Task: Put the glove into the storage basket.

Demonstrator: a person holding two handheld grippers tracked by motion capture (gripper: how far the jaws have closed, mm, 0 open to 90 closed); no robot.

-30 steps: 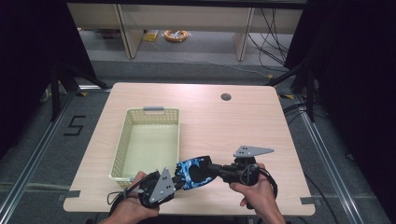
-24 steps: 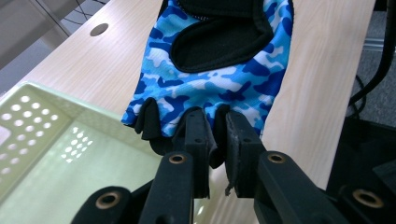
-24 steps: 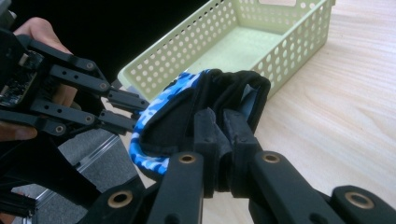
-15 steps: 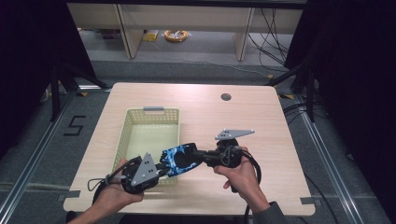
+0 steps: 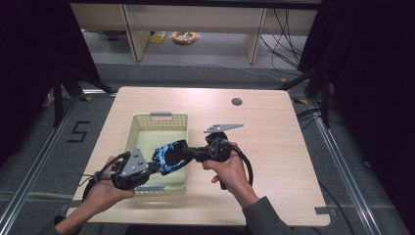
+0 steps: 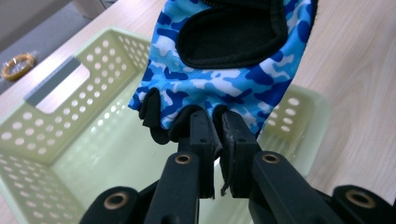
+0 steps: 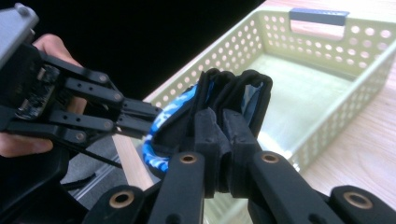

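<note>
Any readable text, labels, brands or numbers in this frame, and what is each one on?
"5": a dark numeral marked on the grey floor, left of the table.
No print can be read on the blue camouflage glove, the green basket, or either gripper.

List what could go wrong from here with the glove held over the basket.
1. Both tongs, left and right, pinch only edges of the blue camouflage glove; an uneven release could leave it dangling from one.
2. The glove hangs near the basket's right wall, so it may drape over the rim or land on the table.
</note>
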